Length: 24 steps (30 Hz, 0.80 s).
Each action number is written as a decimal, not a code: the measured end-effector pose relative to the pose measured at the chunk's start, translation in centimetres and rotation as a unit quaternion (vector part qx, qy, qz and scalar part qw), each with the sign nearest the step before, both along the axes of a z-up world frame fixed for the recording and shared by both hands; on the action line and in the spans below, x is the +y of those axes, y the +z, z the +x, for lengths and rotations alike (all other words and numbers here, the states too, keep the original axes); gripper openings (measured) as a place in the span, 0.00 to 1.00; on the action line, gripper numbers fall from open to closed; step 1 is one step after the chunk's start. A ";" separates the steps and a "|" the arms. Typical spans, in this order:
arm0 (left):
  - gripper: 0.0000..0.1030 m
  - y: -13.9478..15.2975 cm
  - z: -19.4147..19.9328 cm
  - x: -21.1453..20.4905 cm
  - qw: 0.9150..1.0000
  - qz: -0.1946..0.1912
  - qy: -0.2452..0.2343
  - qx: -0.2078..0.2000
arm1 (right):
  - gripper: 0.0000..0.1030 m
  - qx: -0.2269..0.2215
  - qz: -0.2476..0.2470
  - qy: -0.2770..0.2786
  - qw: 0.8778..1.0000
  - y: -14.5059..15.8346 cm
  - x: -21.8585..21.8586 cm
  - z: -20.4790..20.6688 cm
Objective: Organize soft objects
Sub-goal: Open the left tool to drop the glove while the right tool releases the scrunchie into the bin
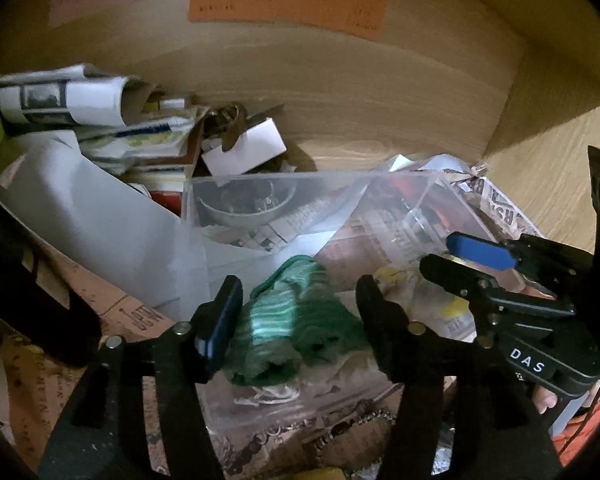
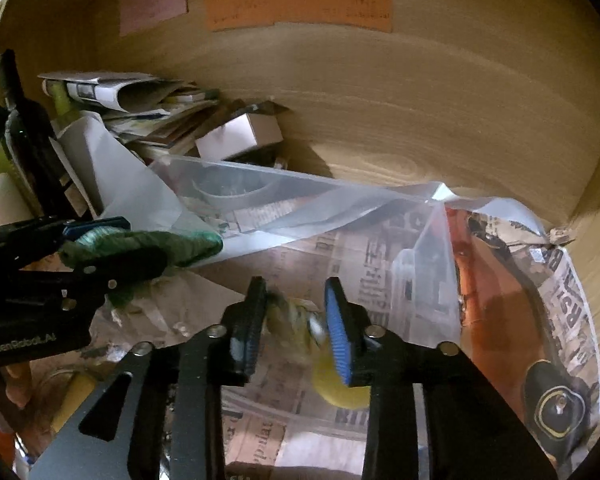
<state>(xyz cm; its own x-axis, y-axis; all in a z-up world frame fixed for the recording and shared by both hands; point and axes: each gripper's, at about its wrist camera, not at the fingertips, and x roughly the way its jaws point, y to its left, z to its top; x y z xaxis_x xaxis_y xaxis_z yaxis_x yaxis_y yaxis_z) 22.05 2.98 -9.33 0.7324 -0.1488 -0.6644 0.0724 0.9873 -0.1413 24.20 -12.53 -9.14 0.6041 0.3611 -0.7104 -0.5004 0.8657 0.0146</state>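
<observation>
Left tongs [image 1: 296, 316] clamped on green knit cloth [image 1: 288, 320], low centre of left view, above clear plastic bin [image 1: 268, 178]. Right tongs [image 2: 296, 312] half apart around yellowish soft piece [image 2: 296, 316]; grip unclear. Risks: cloth snags bin rim; loose piece slips onto newspaper [image 2: 380, 264].

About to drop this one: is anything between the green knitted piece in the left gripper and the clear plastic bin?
Nothing visible blocks it. The green knitted piece sits between the left gripper fingers, over the clear plastic bin. The right gripper is beside it, around a yellowish soft item, not underneath.
</observation>
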 end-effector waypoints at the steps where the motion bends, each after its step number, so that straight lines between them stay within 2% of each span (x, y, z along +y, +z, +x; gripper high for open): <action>1: 0.60 0.3 -0.3 0.0 1.000 0.000 -0.001 -0.005 | 0.35 -0.007 -0.002 0.000 1.000 0.3 -0.1 -0.3; 3: 0.62 0.9 -1.0 0.1 1.000 -0.004 -0.002 -0.016 | 0.42 -0.021 -0.002 -0.001 1.000 0.9 -0.1 -0.9; 5: 0.63 1.7 -1.7 0.2 1.000 -0.007 -0.003 -0.027 | 0.54 -0.034 0.001 -0.001 0.999 1.5 -0.3 -1.4; 11: 0.72 3.9 -4.8 -0.2 0.997 0.003 -0.001 -0.072 | 0.75 -0.079 0.022 -0.010 0.997 4.1 -1.3 -3.8; 16: 0.82 5.2 -7.4 -0.3 0.995 0.005 0.004 -0.095 | 0.80 -0.105 0.048 -0.009 0.993 6.0 -2.6 -6.1; 19: 0.82 5.6 -9.3 -0.6 0.994 0.019 0.000 -0.111 | 0.82 -0.115 0.065 -0.002 0.991 6.7 -3.4 -7.6; 22: 0.85 5.6 -11.0 -0.6 0.992 0.027 0.002 -0.121 | 0.92 -0.129 0.080 0.003 0.988 7.1 -4.1 -9.7; 24: 0.88 5.4 -12.0 -0.6 0.992 0.029 0.006 -0.122 | 0.95 -0.136 0.085 0.003 0.987 7.1 -4.5 -10.7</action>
